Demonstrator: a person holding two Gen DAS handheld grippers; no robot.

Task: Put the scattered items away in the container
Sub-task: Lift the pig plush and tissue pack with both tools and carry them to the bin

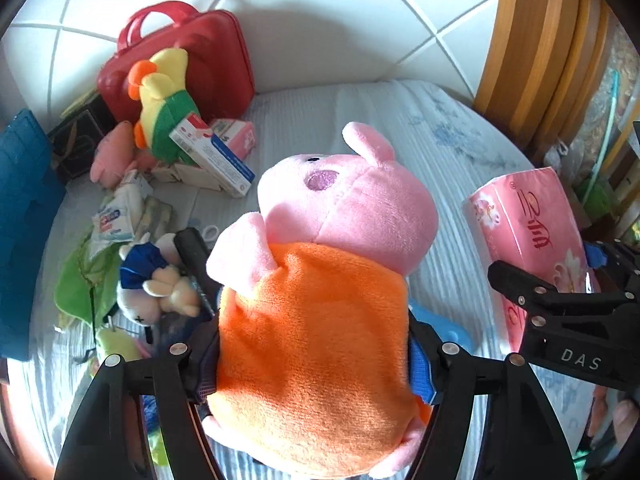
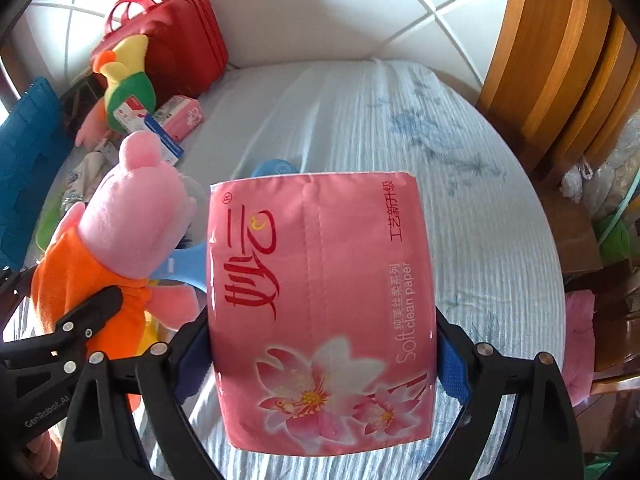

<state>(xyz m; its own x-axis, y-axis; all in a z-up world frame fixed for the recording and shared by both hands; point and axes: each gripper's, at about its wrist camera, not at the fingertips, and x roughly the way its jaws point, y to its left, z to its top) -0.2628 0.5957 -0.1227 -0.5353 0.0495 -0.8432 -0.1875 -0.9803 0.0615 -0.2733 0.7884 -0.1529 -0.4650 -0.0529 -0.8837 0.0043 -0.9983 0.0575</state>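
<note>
The left gripper (image 1: 316, 364) has its two jaws pressed on the sides of a pink pig plush toy (image 1: 320, 272). The jaws are spread wide, because the pig's orange body fills the whole gap between them. The pig is lifted above the bed (image 1: 400, 128), with its head pointing away from the camera.

The right gripper (image 2: 320, 356) is squeezing a pink tissue pack (image 2: 320, 304). Its jaws are also far apart, one on each side of the pack, and the blue pads (image 2: 454, 368) touch the wrapper. The pack has flowers and red writing on it. It is held up over the bed too.

The pig and the tissue pack are side by side, near each other but not touching.

At the far left of the bed is a messy pile. A red carry case (image 1: 192, 60) stands against the white headboard (image 1: 320, 20). A yellow and green parrot plush (image 1: 164, 100) leans on it. A white and blue box (image 1: 216, 156) lies just beside the parrot. A small plush in a blue dress (image 1: 156, 280) lies nearer. A blue crate (image 1: 24, 232) is at the left edge.
</note>
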